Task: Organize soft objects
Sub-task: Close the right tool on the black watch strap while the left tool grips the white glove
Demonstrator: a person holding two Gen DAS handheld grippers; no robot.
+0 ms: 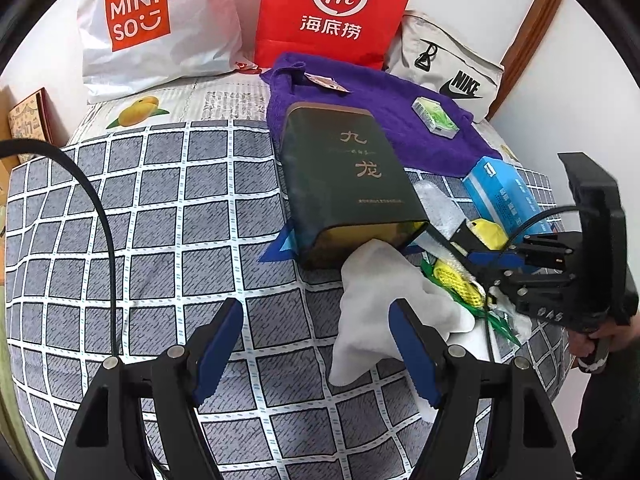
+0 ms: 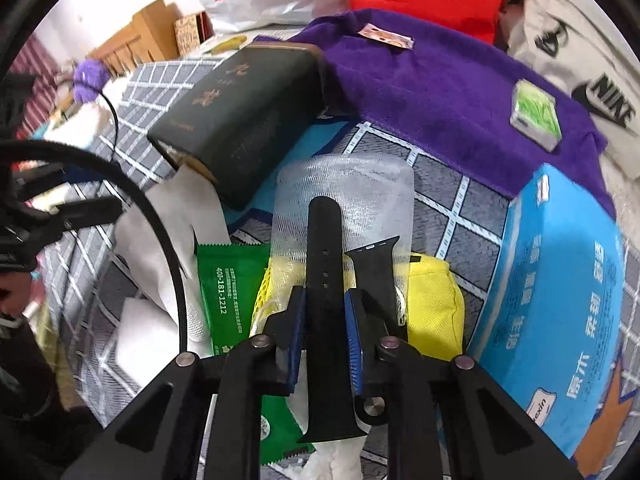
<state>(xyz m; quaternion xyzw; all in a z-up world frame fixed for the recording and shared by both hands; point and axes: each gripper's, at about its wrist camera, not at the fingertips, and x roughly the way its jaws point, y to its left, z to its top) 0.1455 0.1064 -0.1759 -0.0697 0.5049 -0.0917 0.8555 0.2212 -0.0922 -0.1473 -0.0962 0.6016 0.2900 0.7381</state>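
A: Right claw [image 2: 325, 312] pinches a black strap [image 2: 324, 248], lifting it clear of the yellow pouch [image 2: 434, 300] to sort it.

B: And the left claw [image 1: 316, 344]?

A: Spread open, holding nothing, white cloth [image 1: 380, 300] at its two o'clock, spilling from the tin [image 1: 344, 176].

B: Setting?

A: Checked bed [image 1: 160, 200]; bags at twelve against a wall.

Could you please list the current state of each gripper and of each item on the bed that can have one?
Left gripper: open, empty, over the checked bedsheet.
Right gripper: shut on long black rubber watch strap.
Dark green rectangular tin: lying on its side, mouth open.
White cotton glove: crumpled, at the tin's mouth.
Purple terry towel: spread out.
Green sachet: sealed, lying flat.
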